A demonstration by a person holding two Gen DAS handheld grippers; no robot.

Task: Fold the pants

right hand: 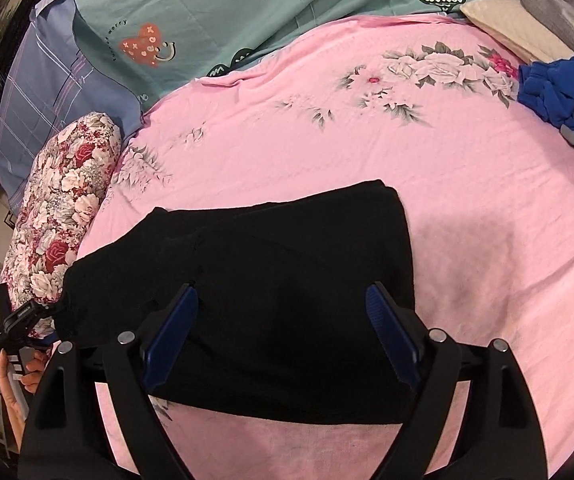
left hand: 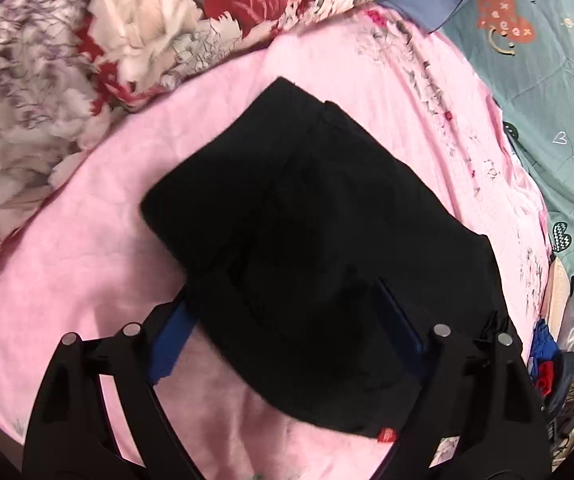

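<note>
The black pants lie folded into a compact bundle on the pink flowered bedsheet, with a small red label at their near edge. My left gripper is open and straddles the near part of the bundle. The cloth hides the tip of its left blue pad. In the right wrist view the pants lie just beyond my right gripper, which is open over them, pads wide apart and gripping nothing. A hand holding the other gripper's handle shows at the left edge.
A rolled floral quilt lies along the left of the pants. A teal printed cover and a blue pillow lie at the far side. A pile of blue and red clothes and a cream cushion sit at the right.
</note>
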